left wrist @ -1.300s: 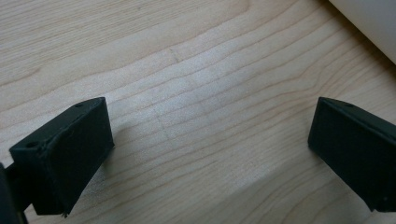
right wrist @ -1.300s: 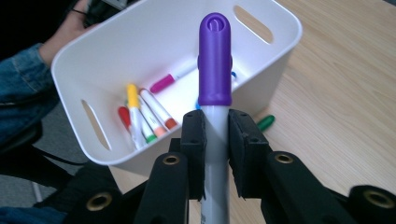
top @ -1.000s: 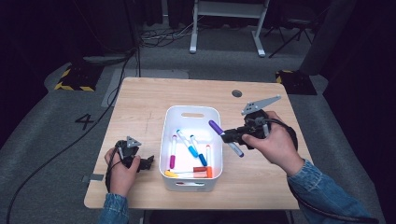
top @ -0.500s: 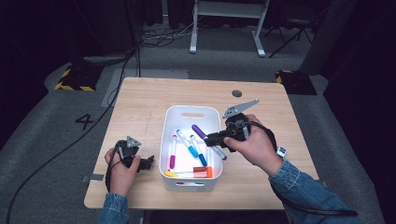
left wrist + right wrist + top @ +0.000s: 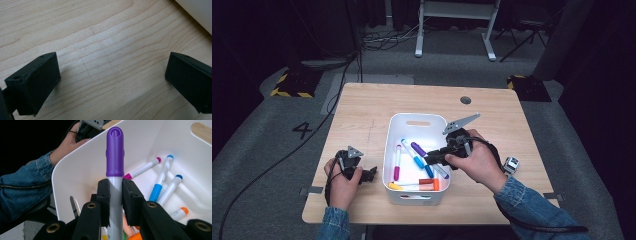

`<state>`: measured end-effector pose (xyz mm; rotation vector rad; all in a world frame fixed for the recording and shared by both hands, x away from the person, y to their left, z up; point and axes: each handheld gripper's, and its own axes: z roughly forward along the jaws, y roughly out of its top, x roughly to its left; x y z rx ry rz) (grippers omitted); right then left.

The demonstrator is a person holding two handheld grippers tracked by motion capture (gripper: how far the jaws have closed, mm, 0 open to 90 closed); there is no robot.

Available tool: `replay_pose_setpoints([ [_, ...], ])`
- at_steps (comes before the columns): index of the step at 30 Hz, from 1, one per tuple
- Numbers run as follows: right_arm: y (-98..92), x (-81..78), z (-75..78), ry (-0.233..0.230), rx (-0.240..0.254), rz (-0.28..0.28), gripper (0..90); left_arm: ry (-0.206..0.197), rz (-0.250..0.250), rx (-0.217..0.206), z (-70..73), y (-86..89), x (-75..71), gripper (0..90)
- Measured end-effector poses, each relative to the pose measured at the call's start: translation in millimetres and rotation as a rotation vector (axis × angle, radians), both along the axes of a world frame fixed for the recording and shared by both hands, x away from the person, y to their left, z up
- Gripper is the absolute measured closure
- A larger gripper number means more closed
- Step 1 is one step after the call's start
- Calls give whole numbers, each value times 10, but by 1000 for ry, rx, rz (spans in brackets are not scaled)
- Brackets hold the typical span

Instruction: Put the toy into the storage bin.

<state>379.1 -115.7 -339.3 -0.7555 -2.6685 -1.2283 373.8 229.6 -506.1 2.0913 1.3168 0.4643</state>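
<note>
A white bin (image 5: 417, 120) stands in the middle of the wooden table (image 5: 362, 115). My right gripper (image 5: 432, 156) reaches into it from the right and is shut on a purple-capped marker (image 5: 418, 149). In the right gripper view the pads (image 5: 103, 195) clamp the marker's white barrel, and its purple cap (image 5: 115, 152) points at the bin's wall (image 5: 82, 170). Several markers (image 5: 160, 182) with blue, magenta and orange caps lie on the bin floor. My left gripper (image 5: 362, 174) rests on the table left of the bin. Its jaws stand wide open over bare wood (image 5: 112, 75).
A small grey device (image 5: 510, 164) lies on the table right of my right hand. A round cable hole (image 5: 465, 100) sits near the far edge. The bin's corner (image 5: 197, 10) is close to the left gripper. Dark floor surrounds the table.
My right gripper has carried the purple marker leftward and down, from over the bin's right rim into the bin. The left hand has stayed where it was.
</note>
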Motion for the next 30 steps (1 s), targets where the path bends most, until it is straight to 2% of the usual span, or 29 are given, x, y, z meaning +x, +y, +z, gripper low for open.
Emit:
replay_pose_setpoints([
  [5, 47, -15, -104, 15, -35, 12, 773, 3, -1, -1, 1, 0, 0, 0],
  [6, 54, -10, -122, 3, -45, 22, 773, 2, 0, -1, 0, 0, 0, 0],
  [12, 108, -39, -196, 3, -97, 31, 772, 2, -1, -1, 0, 0, 0, 0],
  [16, 133, -49, -235, 2, -114, 32, 767, 2, -1, -1, 0, 0, 0, 0],
  [19, 130, -56, -237, 1, -92, 36, 633, 2, -1, 0, 0, 0, 0, 0],
  [21, 108, -58, -196, -11, -58, 22, 565, 3, -1, -1, 1, 0, 0, 0],
  [22, 87, -48, -166, -32, -45, 16, 538, 2, -1, 0, 0, 0, 0, 0],
  [25, 43, -38, -116, -49, -34, -2, 519, 2, -1, 0, 1, 0, 0, 0],
  [26, -14, -17, -70, -67, -25, -12, 513, 2, -1, 0, 0, 0, 0, 0],
  [30, -113, 10, -5, -83, -17, -41, 508, 2, -1, 0, 0, 0, 0, 0],
])
